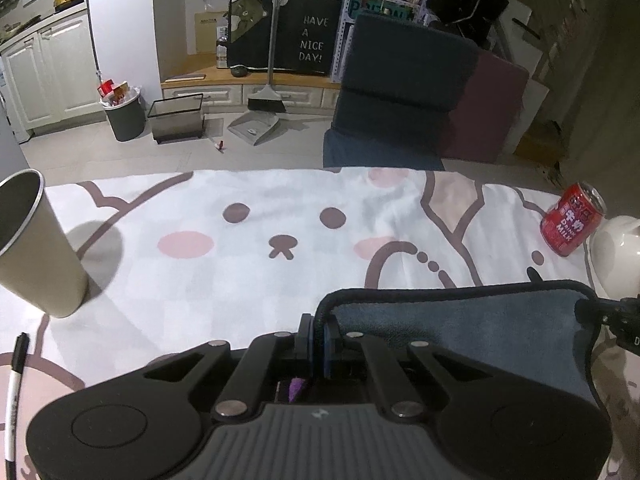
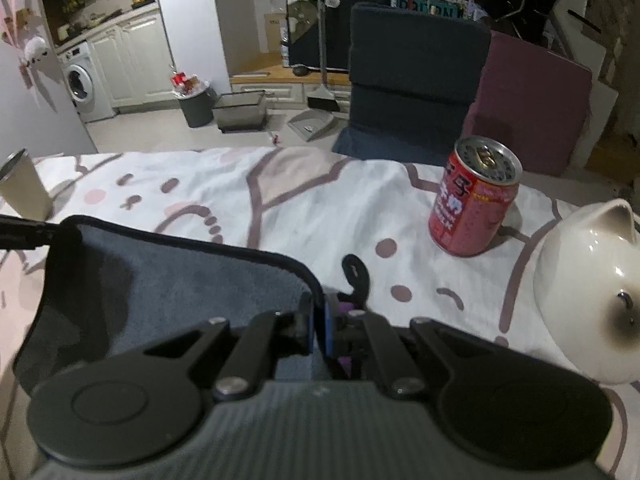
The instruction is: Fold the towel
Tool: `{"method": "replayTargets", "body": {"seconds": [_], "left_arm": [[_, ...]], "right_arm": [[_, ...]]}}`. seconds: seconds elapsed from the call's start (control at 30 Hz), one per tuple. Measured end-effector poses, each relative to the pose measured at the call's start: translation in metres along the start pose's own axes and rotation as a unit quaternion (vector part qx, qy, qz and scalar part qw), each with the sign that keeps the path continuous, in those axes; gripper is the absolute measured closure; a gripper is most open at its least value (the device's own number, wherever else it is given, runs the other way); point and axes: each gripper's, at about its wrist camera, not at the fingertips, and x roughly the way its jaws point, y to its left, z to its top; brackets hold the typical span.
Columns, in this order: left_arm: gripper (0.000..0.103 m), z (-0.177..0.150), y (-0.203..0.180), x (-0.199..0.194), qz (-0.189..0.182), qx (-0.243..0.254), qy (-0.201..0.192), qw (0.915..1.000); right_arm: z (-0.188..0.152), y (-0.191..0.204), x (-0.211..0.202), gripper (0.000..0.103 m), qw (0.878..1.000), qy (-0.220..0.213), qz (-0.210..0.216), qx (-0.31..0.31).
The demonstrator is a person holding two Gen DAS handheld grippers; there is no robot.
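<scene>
A grey-blue towel (image 1: 460,332) with dark trim is held up between both grippers over a table with a cartoon-print cloth (image 1: 240,264). My left gripper (image 1: 318,332) is shut on the towel's left corner. My right gripper (image 2: 319,320) is shut on the towel's right corner; the towel (image 2: 180,280) stretches away to its left. The towel's small dark hanging loop (image 2: 356,274) sticks out beside the right gripper. The right gripper's tip also shows at the right edge of the left wrist view (image 1: 600,312). The towel's lower part is hidden behind the grippers.
A beige paper cup (image 1: 36,248) stands at the table's left, a black marker (image 1: 16,392) near the front left. A red milk can (image 2: 474,196) and a white cat-shaped ceramic piece (image 2: 588,288) stand at the right. A dark chair (image 1: 400,92) stands beyond the far edge.
</scene>
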Motion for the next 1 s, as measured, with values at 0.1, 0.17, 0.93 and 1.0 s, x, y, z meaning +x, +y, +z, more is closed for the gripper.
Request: {"method": "replayTargets", "body": {"seconds": [0.1,0.17,0.93,1.0], "left_arm": [[0.098,-0.002,-0.002,0.006,0.004,0.001,0.004,1.0],[0.097,-0.005,-0.001,0.009,0.006,-0.002,0.007,1.0],[0.0,-0.02,-0.025,-0.049,0.016,0.002,-0.027,0.9995],[0.0,-0.023,-0.029,-0.057,0.017,0.005,-0.03,0.9994]], "right_arm": [[-0.003,-0.002,0.005,0.096,1.0,0.006,-0.008,0.008],[-0.005,-0.003,0.007,0.095,1.0,0.005,-0.005,0.01],[-0.019,0.002,-0.042,0.0,0.997,-0.046,0.028,0.047],[-0.02,0.002,-0.049,0.0,0.997,-0.048,0.028,0.051]]}}
